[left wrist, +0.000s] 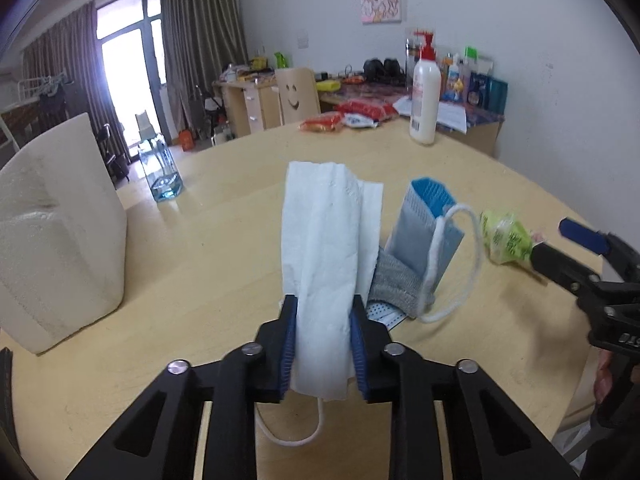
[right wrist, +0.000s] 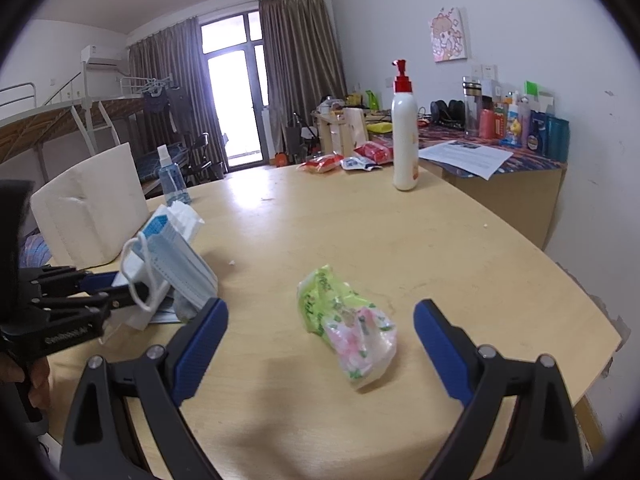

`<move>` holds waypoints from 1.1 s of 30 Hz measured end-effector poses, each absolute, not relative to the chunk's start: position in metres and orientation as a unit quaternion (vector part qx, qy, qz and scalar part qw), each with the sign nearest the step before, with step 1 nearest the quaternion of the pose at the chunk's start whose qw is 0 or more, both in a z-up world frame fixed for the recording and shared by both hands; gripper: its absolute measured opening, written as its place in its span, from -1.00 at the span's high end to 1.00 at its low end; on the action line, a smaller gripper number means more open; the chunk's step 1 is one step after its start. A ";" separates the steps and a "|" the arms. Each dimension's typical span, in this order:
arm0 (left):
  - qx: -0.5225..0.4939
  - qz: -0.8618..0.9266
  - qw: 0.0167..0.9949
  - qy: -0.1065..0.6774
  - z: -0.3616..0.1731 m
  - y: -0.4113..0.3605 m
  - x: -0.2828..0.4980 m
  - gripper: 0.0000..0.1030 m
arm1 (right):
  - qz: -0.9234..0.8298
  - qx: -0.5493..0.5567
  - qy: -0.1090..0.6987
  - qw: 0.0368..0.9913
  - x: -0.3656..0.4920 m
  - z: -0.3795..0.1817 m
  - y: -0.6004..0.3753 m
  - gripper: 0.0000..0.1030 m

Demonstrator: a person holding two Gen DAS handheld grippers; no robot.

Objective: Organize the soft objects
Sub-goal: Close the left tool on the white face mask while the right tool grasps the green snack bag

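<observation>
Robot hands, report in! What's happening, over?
Left claw shut on tissue. Right claw open, packet lying between its fingers. Masks heaped beside the tissue. Nothing blocking the packet.

Soft white tissue paper (left wrist: 320, 264), glossy crinkled plastic packet (right wrist: 348, 328) (green-pink), smooth pale wood table (right wrist: 360, 232).

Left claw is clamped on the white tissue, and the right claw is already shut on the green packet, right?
Not quite. The left claw does clamp the white tissue, but the right wrist view shows the right claw open, with the green packet lying untouched on the table between its fingers.
</observation>
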State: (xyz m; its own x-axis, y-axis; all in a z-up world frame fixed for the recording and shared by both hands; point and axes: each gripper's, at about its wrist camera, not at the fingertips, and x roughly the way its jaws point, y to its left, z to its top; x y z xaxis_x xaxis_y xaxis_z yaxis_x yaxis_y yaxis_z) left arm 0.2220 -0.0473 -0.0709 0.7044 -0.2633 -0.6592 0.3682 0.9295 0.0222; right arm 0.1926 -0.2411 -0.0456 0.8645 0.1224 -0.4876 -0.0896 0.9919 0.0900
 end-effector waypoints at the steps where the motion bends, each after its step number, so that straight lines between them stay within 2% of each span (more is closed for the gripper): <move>1: 0.081 -0.172 0.920 0.344 -0.071 -0.047 0.222 0.58 | 0.054 0.033 0.255 0.965 0.193 -0.046 -0.242 -0.86; 4: 0.080 -0.176 0.917 0.349 -0.073 -0.048 0.224 0.72 | 0.049 0.032 0.264 0.963 0.198 -0.048 -0.243 -0.86; 21: 0.065 -0.187 0.920 0.339 -0.069 -0.040 0.220 0.73 | 0.026 -0.006 0.301 0.953 0.216 -0.060 -0.246 -0.84; 23: 0.065 -0.187 0.920 0.338 -0.069 -0.040 0.219 0.73 | 0.028 -0.010 0.306 0.951 0.218 -0.063 -0.246 -0.64; 25: 0.065 -0.188 0.920 0.338 -0.069 -0.040 0.219 0.73 | 0.023 -0.017 0.314 0.949 0.219 -0.066 -0.247 -0.30; 27: 0.065 -0.187 0.920 0.339 -0.069 -0.040 0.220 0.73 | 0.022 -0.020 0.321 0.947 0.220 -0.069 -0.246 -0.17; 29: 0.064 -0.188 0.919 0.340 -0.069 -0.041 0.220 0.73 | 0.019 -0.025 0.320 0.947 0.219 -0.069 -0.246 -0.16; 33: 0.062 -0.189 0.920 0.337 -0.068 -0.040 0.220 0.73 | 0.027 -0.033 0.325 0.945 0.218 -0.071 -0.245 0.20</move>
State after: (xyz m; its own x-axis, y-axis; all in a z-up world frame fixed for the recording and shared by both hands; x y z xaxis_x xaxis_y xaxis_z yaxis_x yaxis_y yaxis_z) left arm 0.2195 -0.0401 -0.0677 0.7011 -0.3064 -0.6439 0.3902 0.9206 -0.0132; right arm 0.2177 -0.2447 -0.0710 0.7869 0.0299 -0.6163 -0.0733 0.9963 -0.0452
